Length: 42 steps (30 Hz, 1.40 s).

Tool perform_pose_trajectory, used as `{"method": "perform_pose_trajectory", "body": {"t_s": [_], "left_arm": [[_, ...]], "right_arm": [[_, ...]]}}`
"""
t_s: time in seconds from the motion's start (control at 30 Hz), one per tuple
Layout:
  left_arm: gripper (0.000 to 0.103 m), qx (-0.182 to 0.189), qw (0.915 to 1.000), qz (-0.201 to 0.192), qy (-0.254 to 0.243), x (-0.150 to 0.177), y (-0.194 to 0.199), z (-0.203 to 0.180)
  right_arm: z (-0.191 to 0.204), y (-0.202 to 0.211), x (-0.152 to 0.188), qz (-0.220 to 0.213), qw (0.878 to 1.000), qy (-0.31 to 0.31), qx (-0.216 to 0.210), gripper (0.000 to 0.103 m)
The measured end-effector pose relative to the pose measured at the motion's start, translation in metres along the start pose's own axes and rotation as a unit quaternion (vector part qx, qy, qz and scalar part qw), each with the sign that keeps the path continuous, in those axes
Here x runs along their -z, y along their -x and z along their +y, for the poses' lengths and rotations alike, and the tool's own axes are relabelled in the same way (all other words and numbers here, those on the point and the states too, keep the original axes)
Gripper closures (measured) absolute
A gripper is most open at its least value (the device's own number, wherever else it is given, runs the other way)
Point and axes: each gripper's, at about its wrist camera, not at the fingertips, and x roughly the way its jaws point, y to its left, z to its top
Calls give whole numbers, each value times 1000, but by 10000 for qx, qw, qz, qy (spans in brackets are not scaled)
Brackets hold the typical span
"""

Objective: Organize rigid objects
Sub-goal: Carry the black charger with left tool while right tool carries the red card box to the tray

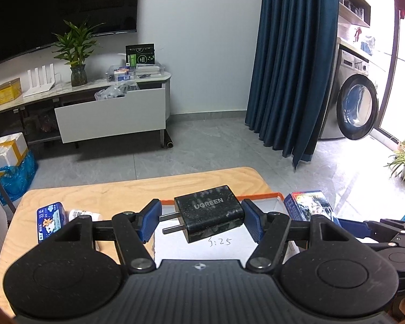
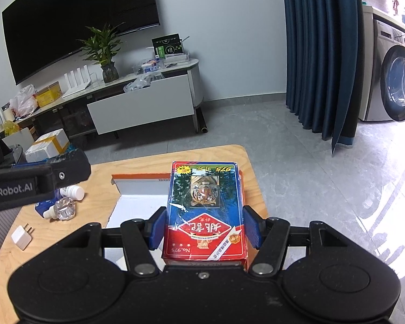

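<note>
The left gripper [image 1: 201,220] holds a black charger [image 1: 209,213] (prongs pointing left) in its jaws above the white inside of an orange-rimmed box [image 1: 256,197] on the wooden surface [image 1: 94,191]. The right gripper [image 2: 203,228] has its jaws clamped on a red-and-blue card box [image 2: 203,210] over the same orange-rimmed box [image 2: 140,181].

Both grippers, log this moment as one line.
left gripper: shut on black charger | right gripper: shut on card box | both over white tray
</note>
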Motion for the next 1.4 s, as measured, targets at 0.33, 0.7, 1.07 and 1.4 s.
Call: {"method": "perform_pose_trajectory", "body": {"t_s": [0.33,0.7,1.07,1.4], "left_arm": [[37,31,9999,128,-11,7,-16,-1],[37,46,9997,191,140,10,-25,2],[37,60,9996,206,163,11,-26,0],[37,49,9997,203,156,11,-25,0]], "right_arm": [[-2,-5,-4,-85,9999,-28,119,32],[-9,-12,-9,-118,9996,-195,172,32],[-6,-18,-7,-41,9997,-184,158,32],[-4,-19,-7,-31,9997,-199,154,32]]}}
